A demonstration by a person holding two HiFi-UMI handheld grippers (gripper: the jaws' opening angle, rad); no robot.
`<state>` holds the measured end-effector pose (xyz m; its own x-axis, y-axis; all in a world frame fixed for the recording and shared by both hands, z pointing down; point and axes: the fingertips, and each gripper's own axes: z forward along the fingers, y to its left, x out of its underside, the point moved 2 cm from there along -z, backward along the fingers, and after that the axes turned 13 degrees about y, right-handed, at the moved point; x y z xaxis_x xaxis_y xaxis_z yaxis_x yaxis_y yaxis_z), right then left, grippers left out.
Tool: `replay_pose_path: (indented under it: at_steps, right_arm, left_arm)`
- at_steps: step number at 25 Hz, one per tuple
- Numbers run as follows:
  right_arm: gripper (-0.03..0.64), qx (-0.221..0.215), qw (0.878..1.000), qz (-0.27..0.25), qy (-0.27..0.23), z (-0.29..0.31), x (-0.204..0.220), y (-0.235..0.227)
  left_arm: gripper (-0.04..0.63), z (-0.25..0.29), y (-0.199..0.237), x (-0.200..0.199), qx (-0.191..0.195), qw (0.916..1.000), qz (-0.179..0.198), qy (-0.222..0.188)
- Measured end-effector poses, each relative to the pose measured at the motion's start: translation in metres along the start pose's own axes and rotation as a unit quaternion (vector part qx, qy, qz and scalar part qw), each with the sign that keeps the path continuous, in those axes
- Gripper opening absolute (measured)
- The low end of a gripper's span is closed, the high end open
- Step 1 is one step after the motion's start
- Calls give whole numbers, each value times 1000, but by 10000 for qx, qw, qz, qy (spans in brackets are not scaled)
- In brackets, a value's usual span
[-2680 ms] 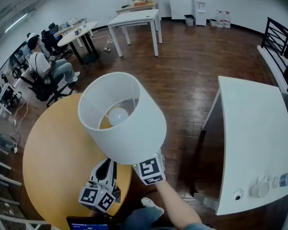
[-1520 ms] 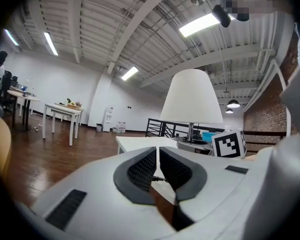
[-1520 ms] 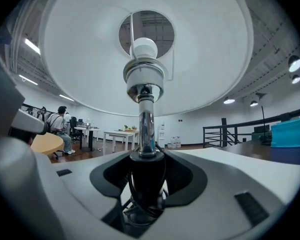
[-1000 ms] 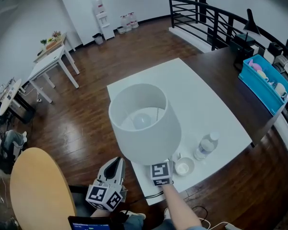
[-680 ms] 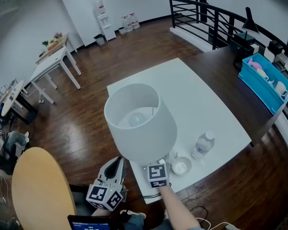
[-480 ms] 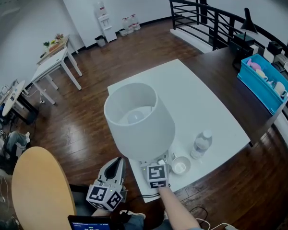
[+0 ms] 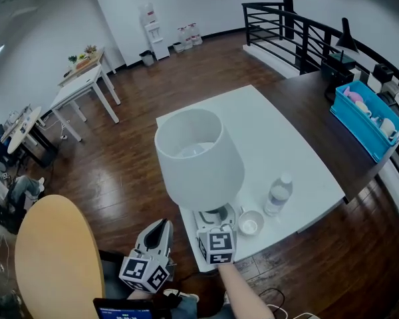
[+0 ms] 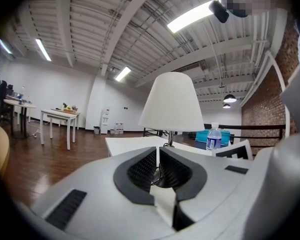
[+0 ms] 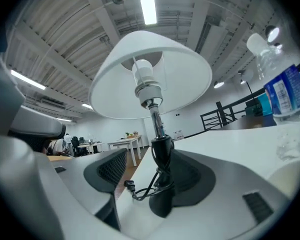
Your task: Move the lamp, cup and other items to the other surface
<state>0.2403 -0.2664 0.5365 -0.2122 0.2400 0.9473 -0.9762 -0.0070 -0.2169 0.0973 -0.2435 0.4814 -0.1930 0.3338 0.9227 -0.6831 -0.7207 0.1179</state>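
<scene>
A lamp with a white shade [image 7: 198, 158] stands upright on the white table [image 7: 286, 138], near its front left corner. Its dark base with a coiled cord [image 9: 162, 194] sits between the jaws of my right gripper [image 7: 213, 228], which stand apart from the stem: open. A white cup [image 7: 250, 224] and a water bottle [image 7: 276, 195] stand just right of the lamp. My left gripper [image 7: 154, 239] hangs off the table's edge at the lower left, jaws together and empty. In the left gripper view, the lamp [image 8: 172, 104] and the bottle [image 8: 213, 136] are ahead.
A round yellow table [image 7: 53, 258] lies at the lower left. A dark counter with a blue bin [image 7: 369, 115] borders the white table on the right, with a black railing [image 7: 299, 32] behind. White tables [image 7: 86, 85] stand far left on the wood floor.
The lamp came from the round yellow table to the white table and now stands on it beside the cup. The right gripper's cube has drawn back slightly from the base.
</scene>
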Motion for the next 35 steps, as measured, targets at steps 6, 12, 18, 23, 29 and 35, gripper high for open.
replay_pose_path:
  at_steps: [6, 12, 18, 23, 29, 35]
  right_arm:
    - [267, -600, 9973, -336, 274, -32, 16, 47]
    - [165, -1609, 9809, -1062, 265, -60, 2, 111]
    - [3, -2546, 9569, -1391, 126, -79, -27, 174]
    - [3, -3132, 9374, -1515, 173, -91, -30, 219]
    - [3, -3453, 9259, -1528, 85, -94, -32, 248]
    - [3, -3519, 9248, -1446, 51, -92, -32, 252]
  left_arm:
    - [20, -18, 4, 6, -239, 9996, -90, -130]
    - [12, -44, 11, 14, -508, 9981, -164, -316]
    - [12, -85, 37, 12, -985, 9937, -239, -475]
    - [11, -115, 49, 12, -1274, 9899, -256, -562]
    - [9, -142, 62, 10, -1528, 9861, -263, -606]
    - [11, -149, 63, 10, -1606, 9844, -301, -649]
